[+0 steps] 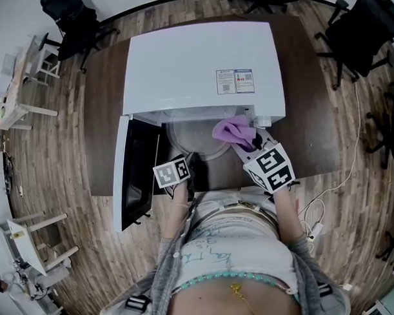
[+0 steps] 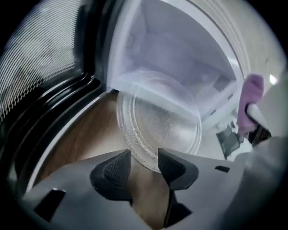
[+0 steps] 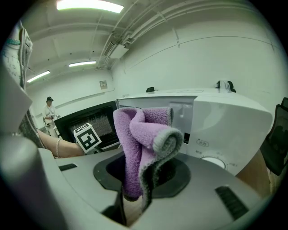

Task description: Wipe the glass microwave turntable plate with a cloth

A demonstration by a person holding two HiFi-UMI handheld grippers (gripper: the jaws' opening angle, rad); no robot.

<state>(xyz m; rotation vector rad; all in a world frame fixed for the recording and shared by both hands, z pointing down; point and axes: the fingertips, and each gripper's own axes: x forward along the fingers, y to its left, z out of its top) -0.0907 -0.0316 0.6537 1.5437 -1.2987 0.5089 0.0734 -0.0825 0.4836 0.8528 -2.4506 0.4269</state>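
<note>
The clear glass turntable plate [image 1: 196,142] [image 2: 157,121] sticks out of the open white microwave [image 1: 207,63], with its near edge over the brown table. My left gripper [image 1: 192,161] [image 2: 144,167] points down at that edge. Its jaws stand wide apart with the plate's rim between the tips, and the pads [image 2: 118,168] do not press on it. My right gripper [image 1: 252,144] [image 3: 135,188] hovers at the right of the opening, shut on a folded purple cloth [image 1: 235,131] [image 3: 144,143] that stands up out of its jaws. The cloth [image 2: 252,96] also shows at the right of the left gripper view.
The microwave door [image 1: 135,174] hangs open to the left, close beside my left gripper. The control panel with a dial [image 3: 211,159] is just right of the cloth. The brown table [image 1: 101,118] carries the microwave. Black chairs [image 1: 69,20] stand at the back. A person [image 3: 48,110] stands far off.
</note>
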